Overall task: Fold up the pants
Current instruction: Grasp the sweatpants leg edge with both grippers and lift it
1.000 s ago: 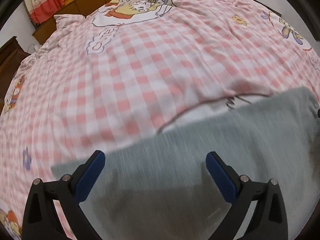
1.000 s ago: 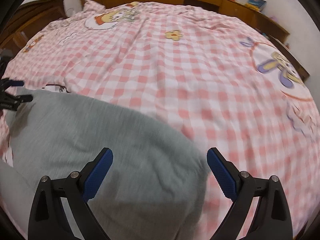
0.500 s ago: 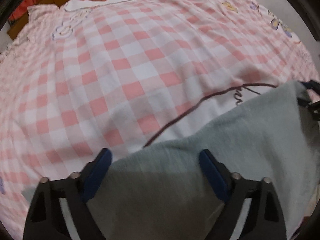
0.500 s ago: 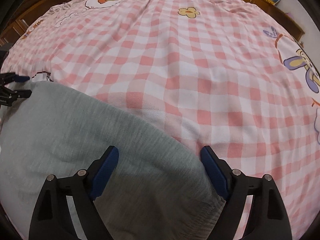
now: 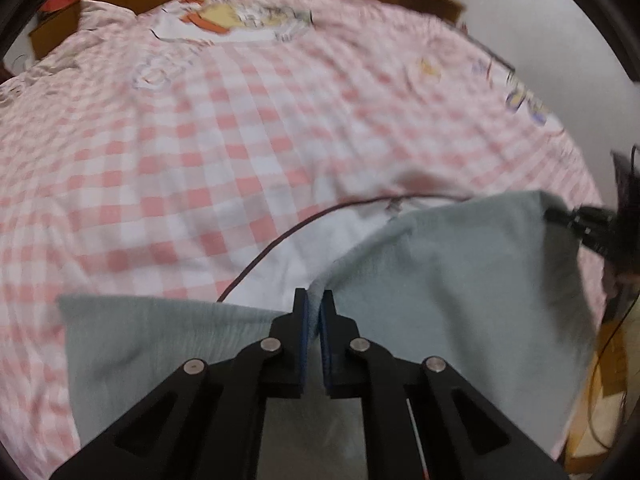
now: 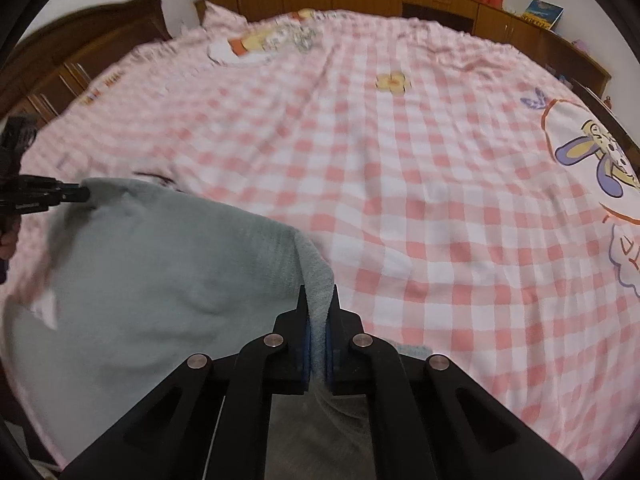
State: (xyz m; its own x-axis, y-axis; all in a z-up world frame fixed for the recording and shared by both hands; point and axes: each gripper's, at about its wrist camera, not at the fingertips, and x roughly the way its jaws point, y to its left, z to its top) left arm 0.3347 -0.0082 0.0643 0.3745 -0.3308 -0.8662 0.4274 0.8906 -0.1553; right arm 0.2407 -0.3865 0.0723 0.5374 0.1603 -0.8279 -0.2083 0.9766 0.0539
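Now that both pairs of fingers, spread a second ago, have pinched the far edge of the soft grey fleece pants (image 5: 460,280), left gripper (image 5: 314,300) and right gripper (image 6: 319,300) can lift it off the pink checked bed (image 6: 400,200) to fold.

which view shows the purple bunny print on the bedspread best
The right wrist view: the bunny print sits sharp and nearly whole at the right edge of the pink checked bedspread. The left wrist view shows only a small, blurred purple and yellow patch far off at the right.

Pants (image 5: 460,280) on bedspread (image 5: 240,152) — near edge.
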